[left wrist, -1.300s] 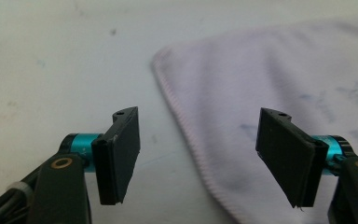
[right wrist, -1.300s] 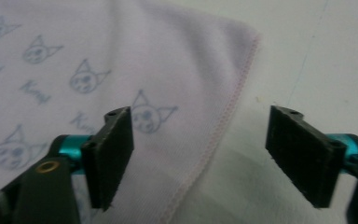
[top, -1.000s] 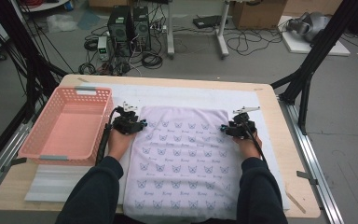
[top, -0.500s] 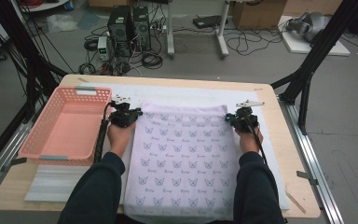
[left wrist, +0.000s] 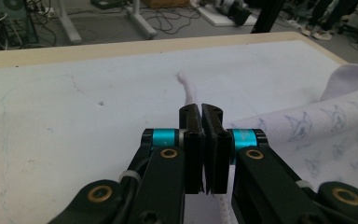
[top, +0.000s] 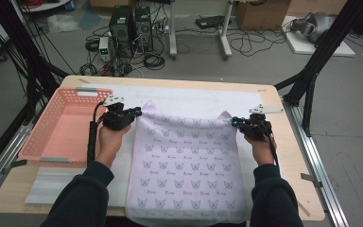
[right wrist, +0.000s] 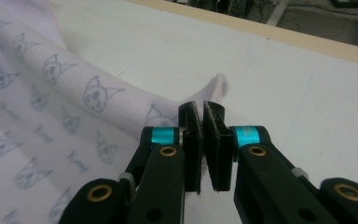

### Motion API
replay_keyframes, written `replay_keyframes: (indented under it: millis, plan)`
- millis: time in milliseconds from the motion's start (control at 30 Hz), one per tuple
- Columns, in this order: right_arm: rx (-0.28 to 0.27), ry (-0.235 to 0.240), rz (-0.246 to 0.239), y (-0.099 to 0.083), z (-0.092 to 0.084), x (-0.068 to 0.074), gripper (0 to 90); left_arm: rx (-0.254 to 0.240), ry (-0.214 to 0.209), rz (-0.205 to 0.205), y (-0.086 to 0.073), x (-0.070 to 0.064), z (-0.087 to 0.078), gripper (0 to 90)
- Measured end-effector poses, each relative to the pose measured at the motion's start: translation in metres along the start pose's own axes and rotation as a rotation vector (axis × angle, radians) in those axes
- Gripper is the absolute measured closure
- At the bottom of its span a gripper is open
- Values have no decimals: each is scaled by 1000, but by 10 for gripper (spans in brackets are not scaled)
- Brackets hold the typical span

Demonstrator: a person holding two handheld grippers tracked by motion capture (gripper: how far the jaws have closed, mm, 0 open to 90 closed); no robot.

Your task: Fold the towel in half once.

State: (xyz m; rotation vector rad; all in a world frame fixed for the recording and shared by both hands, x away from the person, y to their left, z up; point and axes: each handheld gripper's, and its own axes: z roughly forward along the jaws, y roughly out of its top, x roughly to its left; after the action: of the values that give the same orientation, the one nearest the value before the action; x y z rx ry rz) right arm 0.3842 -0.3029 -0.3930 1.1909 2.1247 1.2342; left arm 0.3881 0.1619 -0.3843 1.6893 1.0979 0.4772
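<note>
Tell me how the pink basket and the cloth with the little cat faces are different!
The pink basket is stiff, with holes in its walls; the cloth is soft and floppy. The basket is plain pink and sits untouched; the cloth is pale lilac with cat faces, and the left gripper and right gripper each pinch a far corner, lifting it. The basket rests wholly on the table; the cloth's near edge hangs over the front. Both share the table.

**Cloth spread mid-table, basket to its left**

Cloth [top: 186, 165] lies on a mat [top: 194, 99] on the table [top: 293, 179], near edge hanging over the table front. Left gripper [top: 139, 112] pinches its far left corner, right gripper [top: 235, 122] its far right corner. Basket [top: 47, 137] sits on the table left of the cloth.
</note>
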Motion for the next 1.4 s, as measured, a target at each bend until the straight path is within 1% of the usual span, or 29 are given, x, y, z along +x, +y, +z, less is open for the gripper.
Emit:
replay_keyframes:
  millis: [33,100,167,200,300,400,433,500,533,600,667,733,800,867,900,933,967,1000,1033,1067,1100,1133,1167,1233,1267,1300,1333,1400]
  plan:
    - [2,9,-8,0,-4,2,860,1,-8,8,-2,-3,-5,871]
    - [-13,34,-15,-2,-13,7,859,-2,-23,36,-9,-10,-15,870]
    - [-14,47,-23,-5,-21,13,858,2,-37,54,-18,-15,-23,869]
    - [-10,52,-33,-7,-24,15,858,-2,-40,62,-22,-17,-28,869]
    - [6,67,-45,-18,-33,21,857,16,-48,87,-34,-21,-39,868]
    - [16,86,-47,-31,-42,27,856,20,-70,87,-47,-26,-48,868]
    - [15,93,-43,-36,-45,29,857,20,-79,82,-51,-27,-51,868]
    - [22,101,-44,-45,-51,33,856,23,-91,87,-58,-29,-56,868]
    - [23,103,-48,-49,-53,35,856,25,-98,81,-62,-29,-59,868]
    - [38,114,-57,-55,-58,38,855,31,-108,77,-68,-30,-63,867]
    - [40,124,-55,-60,-61,41,856,35,-119,73,-74,-31,-67,867]
    - [48,130,-56,-65,-64,44,856,41,-121,86,-80,-32,-70,865]
    - [61,131,-60,-70,-65,46,856,61,-128,98,-87,-33,-71,859]
    - [97,120,-75,-76,-63,48,855,75,-126,86,-93,-33,-71,839]
    - [109,118,-82,-78,-62,49,851,81,-112,84,-95,-32,-70,806]
    - [113,118,-78,-80,-62,49,844,83,-97,73,-96,-31,-69,730]
    - [104,121,-72,-82,-62,49,819,82,-98,64,-94,-30,-68,626]
    - [95,114,-61,-82,-62,49,751,77,-100,53,-93,-30,-66,539]
    - [81,97,-47,-82,-61,48,657,73,-99,56,-91,-30,-65,468]
    - [70,80,-31,-81,-61,47,607,69,-101,64,-88,-29,-64,430]
    - [56,67,-15,-79,-62,45,565,64,-94,73,-85,-29,-61,397]
    - [37,50,6,-75,-61,44,532,64,-93,68,-83,-28,-58,373]
    - [27,40,11,-73,-60,42,506,69,-95,63,-81,-27,-53,364]
    - [12,20,30,-67,-54,40,463,94,-83,43,-77,-24,-39,352]
    - [20,10,29,-64,-49,39,461,91,-67,34,-77,-23,-33,352]
    - [33,-5,28,-61,-43,38,458,99,-60,26,-78,-22,-27,353]
    - [45,-17,29,-60,-36,37,458,117,-55,15,-78,-21,-22,365]
    - [65,-27,45,-58,-25,36,477,127,-56,14,-80,-21,-16,397]
